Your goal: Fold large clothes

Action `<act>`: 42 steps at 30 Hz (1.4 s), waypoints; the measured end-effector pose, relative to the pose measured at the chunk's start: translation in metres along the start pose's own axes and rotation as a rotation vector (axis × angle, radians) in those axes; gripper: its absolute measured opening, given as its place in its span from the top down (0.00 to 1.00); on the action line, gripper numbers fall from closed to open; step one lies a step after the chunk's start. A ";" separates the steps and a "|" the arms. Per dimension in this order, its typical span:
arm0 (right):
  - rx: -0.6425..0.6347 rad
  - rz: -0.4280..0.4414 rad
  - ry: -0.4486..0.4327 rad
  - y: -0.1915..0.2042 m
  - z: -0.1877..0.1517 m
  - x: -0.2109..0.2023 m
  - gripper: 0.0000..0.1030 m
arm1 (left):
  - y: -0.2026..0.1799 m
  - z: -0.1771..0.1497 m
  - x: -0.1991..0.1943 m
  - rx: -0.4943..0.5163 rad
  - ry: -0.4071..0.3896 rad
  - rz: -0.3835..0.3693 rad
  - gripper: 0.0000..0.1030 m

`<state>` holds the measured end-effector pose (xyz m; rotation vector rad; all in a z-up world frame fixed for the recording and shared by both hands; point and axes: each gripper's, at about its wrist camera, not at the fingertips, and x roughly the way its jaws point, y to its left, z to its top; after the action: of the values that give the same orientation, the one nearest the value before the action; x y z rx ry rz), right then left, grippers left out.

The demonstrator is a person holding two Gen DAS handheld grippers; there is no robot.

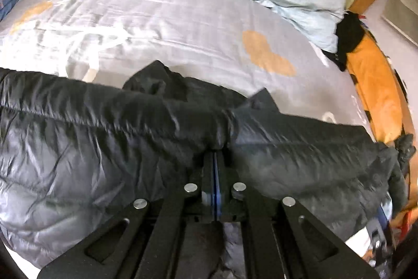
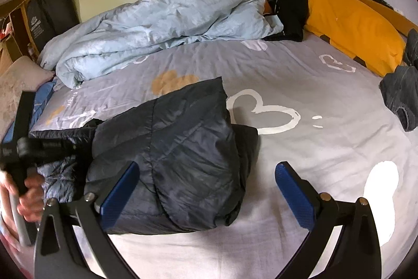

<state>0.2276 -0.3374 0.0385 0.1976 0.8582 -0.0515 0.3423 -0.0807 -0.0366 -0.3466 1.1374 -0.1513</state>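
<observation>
Pads of the left gripper [image 1: 214, 148] are pressed together on a pinched ridge of the black puffer jacket [image 1: 104, 137] — fabric bulges to either side of the closed jaws, so the garment lies directly under and ahead of this claw. The right gripper [image 2: 206, 182] stands wide open and holds nothing; its left pad hovers over the jacket's near edge, its right pad over bare grey bedsheet [image 2: 313, 85]. In the right wrist view the jacket sits as a half-folded bundle on the sheet, long axis running roughly left to right, stretching toward the person's hand [image 2: 28, 198]. Judging by this, the left hand is nearer — the fold probably turns on carrying its pinched edge across that axis.
</observation>
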 end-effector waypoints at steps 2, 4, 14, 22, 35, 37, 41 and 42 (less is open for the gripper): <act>-0.015 -0.002 0.006 0.002 -0.001 0.001 0.00 | 0.004 0.007 0.017 -0.010 0.029 -0.005 0.97; -0.023 0.001 0.012 0.004 -0.003 0.002 0.00 | 0.011 0.008 0.042 -0.028 0.098 -0.061 0.96; 0.125 0.089 -0.018 -0.009 -0.007 -0.011 0.00 | -0.011 -0.034 -0.040 0.164 -0.044 -0.058 0.88; 0.404 0.262 -0.016 -0.024 -0.048 -0.017 0.00 | 0.006 -0.095 -0.154 0.293 -0.310 0.008 0.62; 0.380 0.256 -0.107 0.003 -0.052 0.026 0.00 | 0.104 -0.096 -0.195 0.169 -0.489 0.117 0.06; 0.372 0.238 -0.121 0.006 -0.052 0.032 0.11 | 0.121 -0.088 -0.187 0.114 -0.455 0.117 0.06; 0.403 0.136 -0.116 0.001 -0.051 0.042 0.73 | 0.146 -0.083 -0.177 0.013 -0.416 0.114 0.06; 0.402 0.140 -0.109 -0.002 -0.049 0.040 0.79 | 0.149 -0.083 -0.177 -0.013 -0.423 0.122 0.06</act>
<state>0.2174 -0.3285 -0.0235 0.6258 0.7164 -0.1033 0.1843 0.0943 0.0332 -0.3019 0.7383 0.0370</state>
